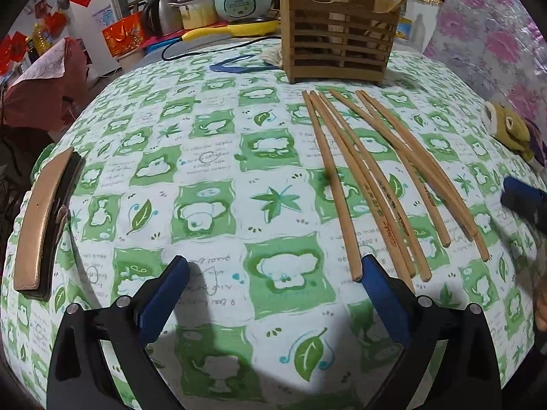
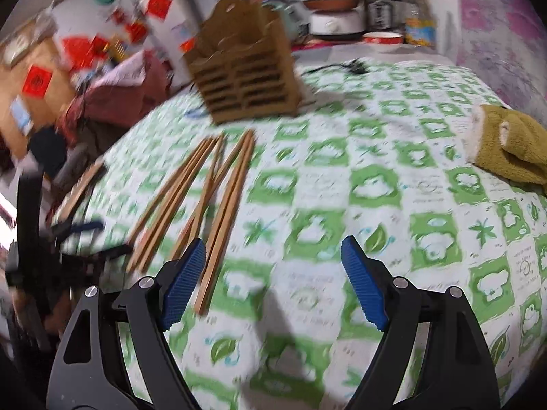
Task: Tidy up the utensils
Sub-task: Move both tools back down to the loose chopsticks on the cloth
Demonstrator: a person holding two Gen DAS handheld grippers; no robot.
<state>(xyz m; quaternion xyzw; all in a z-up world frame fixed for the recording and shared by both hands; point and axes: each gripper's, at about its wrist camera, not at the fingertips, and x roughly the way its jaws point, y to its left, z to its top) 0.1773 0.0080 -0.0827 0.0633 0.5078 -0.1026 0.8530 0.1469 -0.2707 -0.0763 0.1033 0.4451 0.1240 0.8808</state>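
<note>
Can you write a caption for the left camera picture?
Open left tool beside loose chopsticks, wooden holder waiting behind.

We note a white cloth [image 1: 212,184] checked with green squares, leaves and pale animal shapes. Chopsticks [image 1: 372,184] are tan wood with red lettering. The holder [image 1: 338,34] is slatted brown wood. Gripper pads [image 2: 186,283] are ribbed blue on black arms. The plush toy [image 2: 512,147] is olive.
</note>
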